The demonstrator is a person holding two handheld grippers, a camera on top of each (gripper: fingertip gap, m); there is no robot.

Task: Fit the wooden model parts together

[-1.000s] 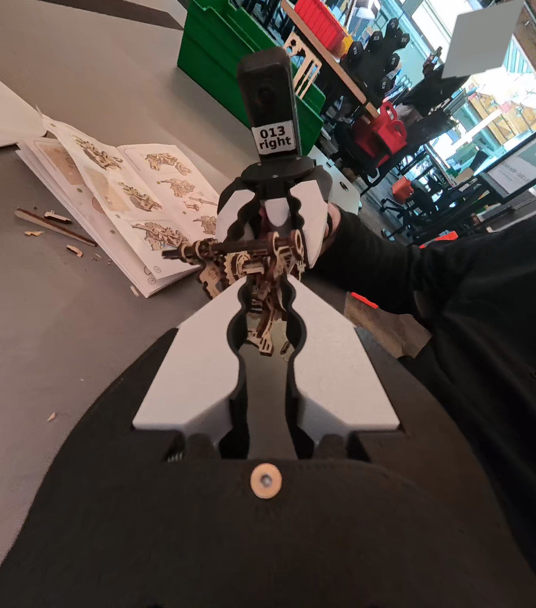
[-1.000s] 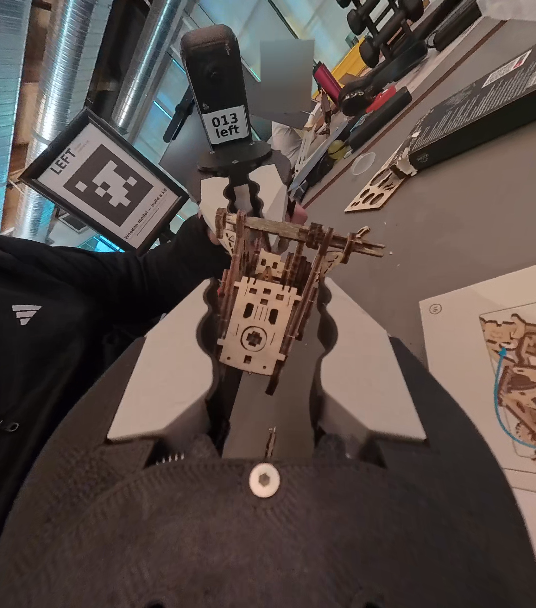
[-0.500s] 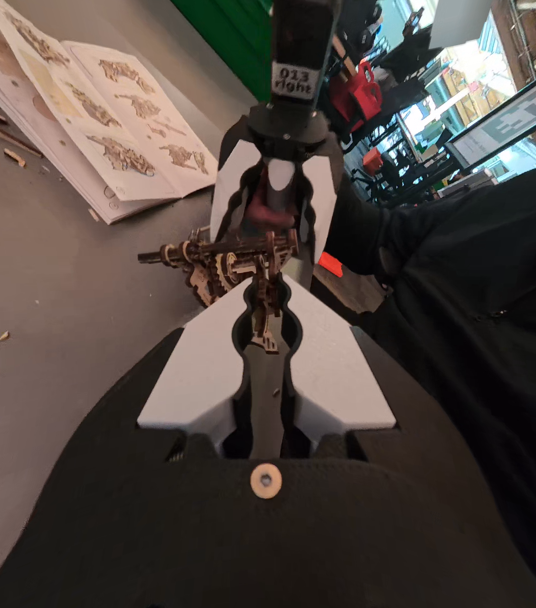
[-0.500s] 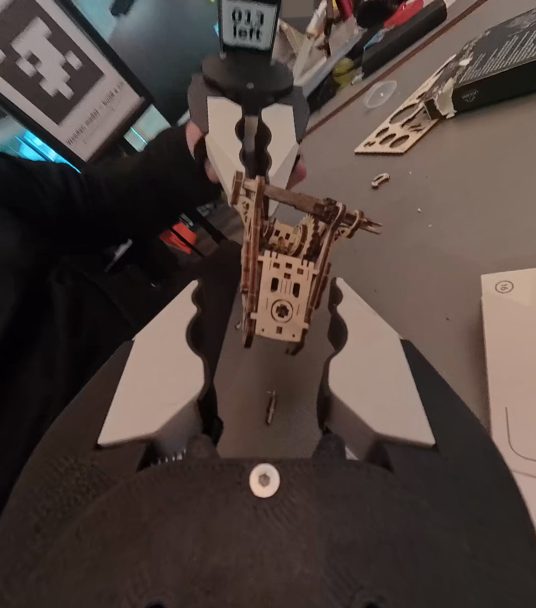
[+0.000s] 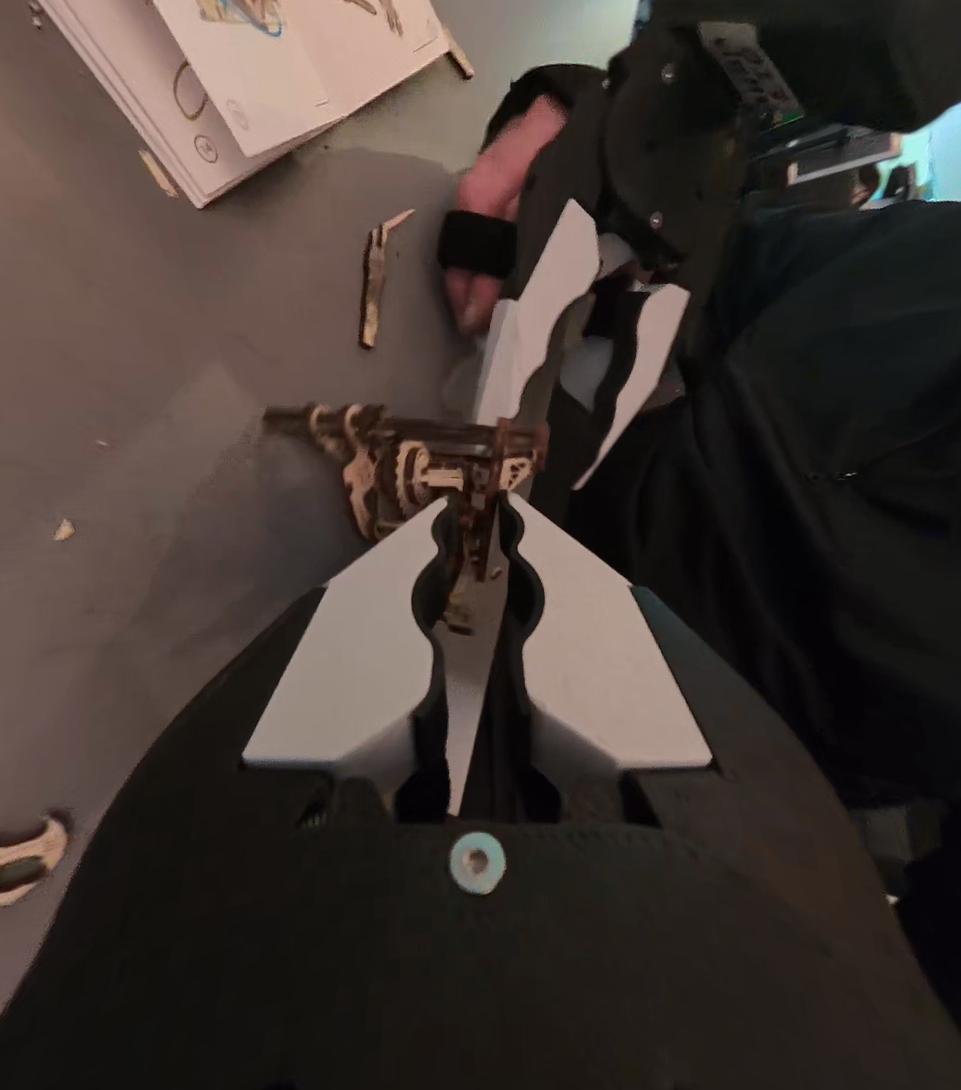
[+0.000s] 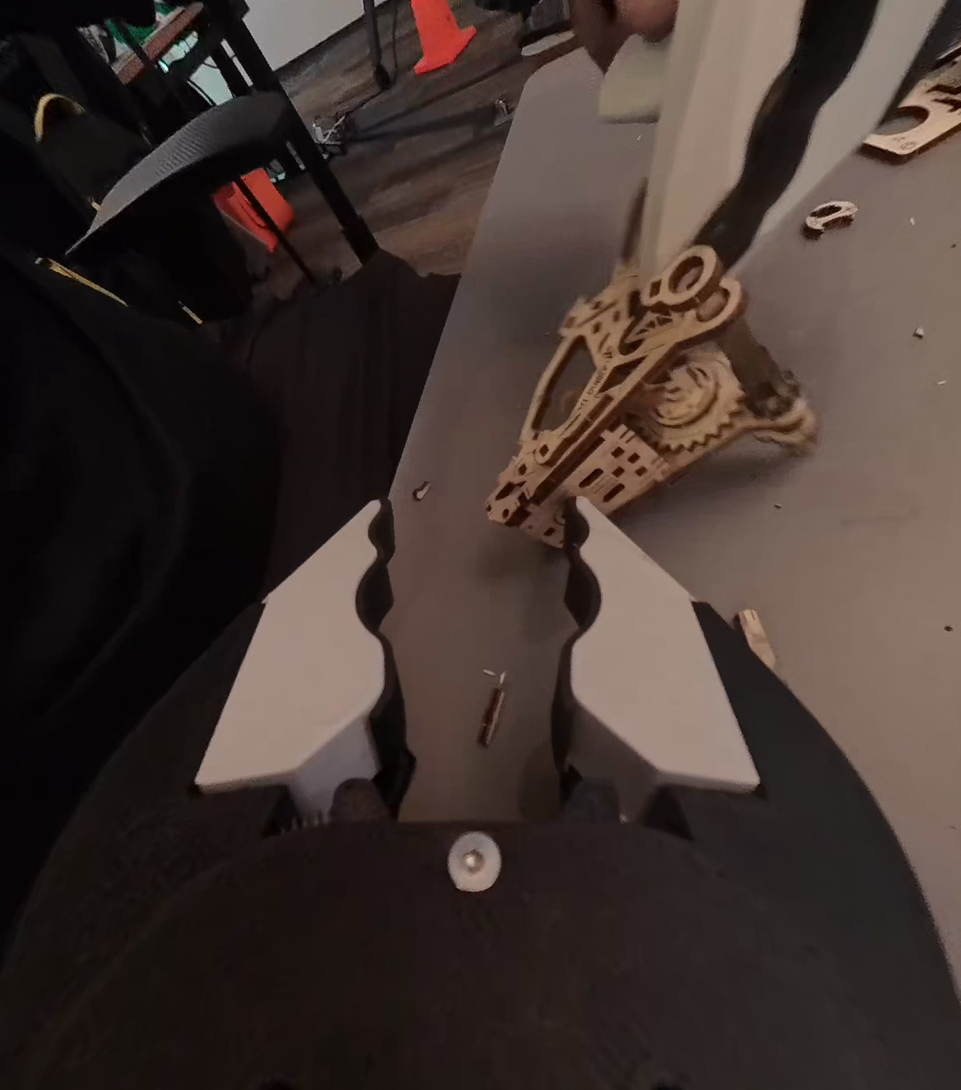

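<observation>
We note the left gripper [image 5: 473, 501] closed narrow on the wooden model [image 5: 407, 466]: a thin side plate of the assembly sits between its 2 fingertips [image 5: 401, 531], and both pads appear to press against it. From the right wrist view, the same model [image 6: 637, 401] leans tilted over the grey table [image 6: 820, 560], its lower corner at or just above the surface; we cannot tell whether it touches. Pale gears and a perforated panel face this camera.

The right gripper [image 6: 481, 513] stands wide open with nothing between its pads. Its outer fingertip [image 6: 587, 519] is just beside the model's lower corner; contact is unclear. In the left wrist view this gripper [image 5: 572, 413] hangs above the model, held by a hand [image 5: 489, 236].

A small dark pin [image 6: 492, 713] lies on the table between the right gripper's fingers. An open instruction booklet [image 5: 265, 88] lies farther off, with a loose curved wooden strip [image 5: 374, 277] and a small oval wooden part [image 5: 9, 855] on the table.
</observation>
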